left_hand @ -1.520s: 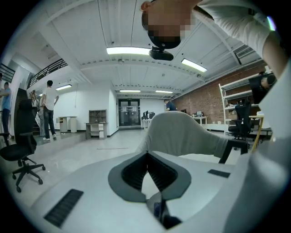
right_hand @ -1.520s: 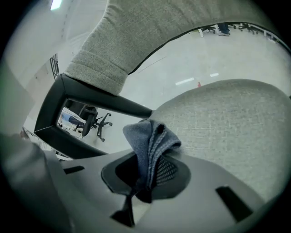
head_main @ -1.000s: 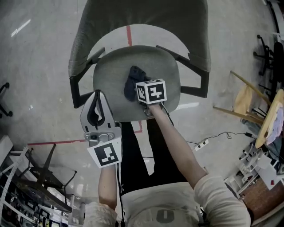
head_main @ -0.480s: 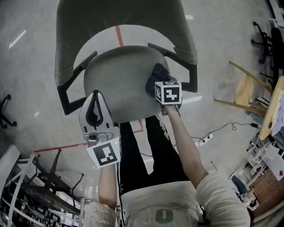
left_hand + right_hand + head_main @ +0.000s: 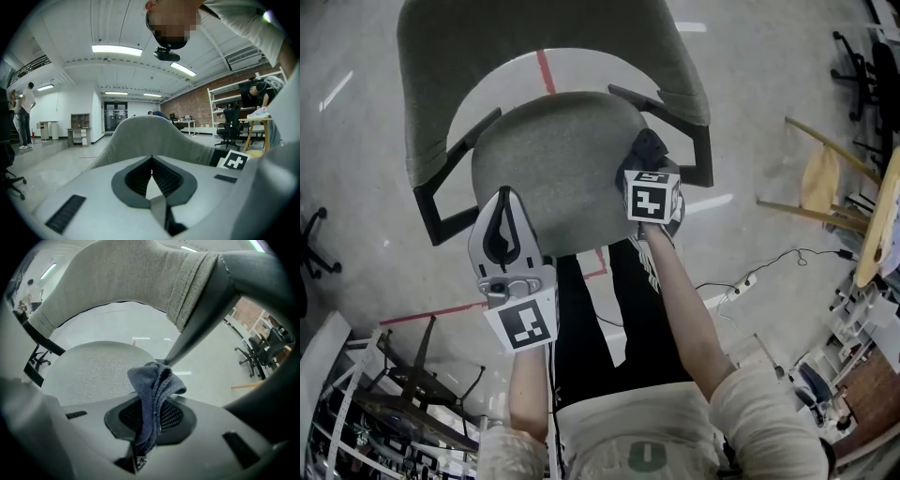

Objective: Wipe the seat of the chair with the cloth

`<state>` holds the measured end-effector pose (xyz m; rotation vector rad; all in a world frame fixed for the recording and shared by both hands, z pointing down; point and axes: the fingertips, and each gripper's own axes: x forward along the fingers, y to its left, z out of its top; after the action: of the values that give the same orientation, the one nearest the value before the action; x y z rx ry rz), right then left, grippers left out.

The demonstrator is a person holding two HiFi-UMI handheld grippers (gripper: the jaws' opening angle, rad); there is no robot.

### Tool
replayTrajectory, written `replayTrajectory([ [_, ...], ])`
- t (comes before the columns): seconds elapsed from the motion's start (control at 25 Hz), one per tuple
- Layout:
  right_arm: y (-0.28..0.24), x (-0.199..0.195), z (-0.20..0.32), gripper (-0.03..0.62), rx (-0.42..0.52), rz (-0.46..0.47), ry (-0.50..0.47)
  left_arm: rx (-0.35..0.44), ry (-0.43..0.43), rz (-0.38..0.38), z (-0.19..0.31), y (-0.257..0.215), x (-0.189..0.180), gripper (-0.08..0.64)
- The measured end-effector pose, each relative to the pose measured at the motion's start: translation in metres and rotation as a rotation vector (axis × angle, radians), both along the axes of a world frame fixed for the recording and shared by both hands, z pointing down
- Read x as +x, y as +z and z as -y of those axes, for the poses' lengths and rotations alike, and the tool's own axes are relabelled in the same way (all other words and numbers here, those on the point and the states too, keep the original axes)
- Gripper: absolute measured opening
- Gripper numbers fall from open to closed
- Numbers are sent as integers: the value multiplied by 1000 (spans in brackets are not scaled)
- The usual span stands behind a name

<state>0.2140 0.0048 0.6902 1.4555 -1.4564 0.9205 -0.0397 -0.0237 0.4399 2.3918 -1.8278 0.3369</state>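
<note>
One cloth [image 5: 154,385] runs lengthwise out of the clamping right claw [image 5: 151,404] over the seat [image 5: 89,371]; left claw [image 5: 502,208] closed, empty.

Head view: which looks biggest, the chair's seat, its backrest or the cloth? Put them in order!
1. backrest: widest in the picture, though it stands up nearer the camera, which may make it look bigger.
2. seat
3. cloth: by far the smallest, a dark bunch at the seat's right edge.

Red tape [image 5: 546,70] marks the grey floor [image 5: 366,141], a white power strip [image 5: 739,291] lies right, and a wooden frame [image 5: 818,184] stands farther right.
</note>
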Motion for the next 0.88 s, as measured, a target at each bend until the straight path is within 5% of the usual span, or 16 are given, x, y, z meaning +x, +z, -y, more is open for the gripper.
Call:
replayTrajectory([
  [0.44,-4,2,0,57,13,-27,3,-4,-54,11,-11,4,-30,15],
  [0.64,-33,-19,16,57,79,53,-36,-16,-86,24,-17,7,-52,15],
  [0.88,-101,-84,42,57,216,270,-59,-10,-120,45,-24,6,-79,15],
])
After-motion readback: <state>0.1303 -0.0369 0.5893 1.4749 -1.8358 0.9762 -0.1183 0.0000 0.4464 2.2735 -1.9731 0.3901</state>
